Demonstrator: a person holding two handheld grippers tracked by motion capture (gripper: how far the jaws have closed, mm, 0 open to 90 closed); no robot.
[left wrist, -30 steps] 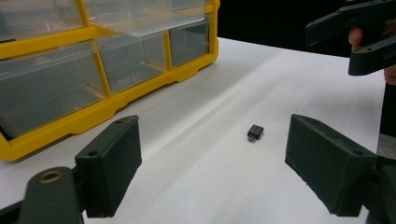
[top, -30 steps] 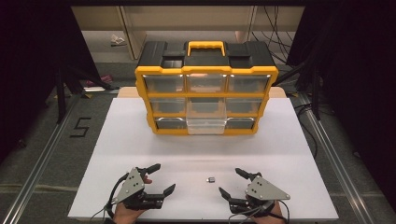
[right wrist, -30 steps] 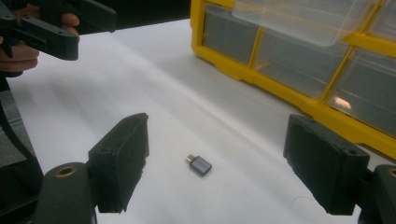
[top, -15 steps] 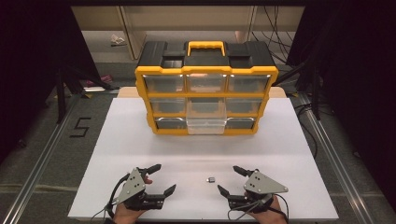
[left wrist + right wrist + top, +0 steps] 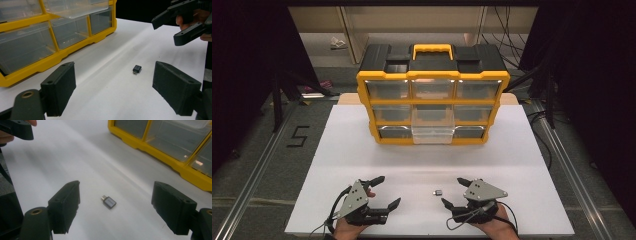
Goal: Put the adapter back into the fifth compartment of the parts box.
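With jaws apart, the right tool point(image 5: 455, 192) and left tool point(image 5: 386, 190) flank the small adapter point(image 5: 438, 191), which lies loose on the tabletop point(image 5: 522, 165), ready for pickup.

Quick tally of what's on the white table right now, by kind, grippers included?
Grippers: 2, left gripper and right gripper, both open
Small adapter: 1, lying between them
Drawer organizer: 1, bottom middle drawer pulled out
Total: 4
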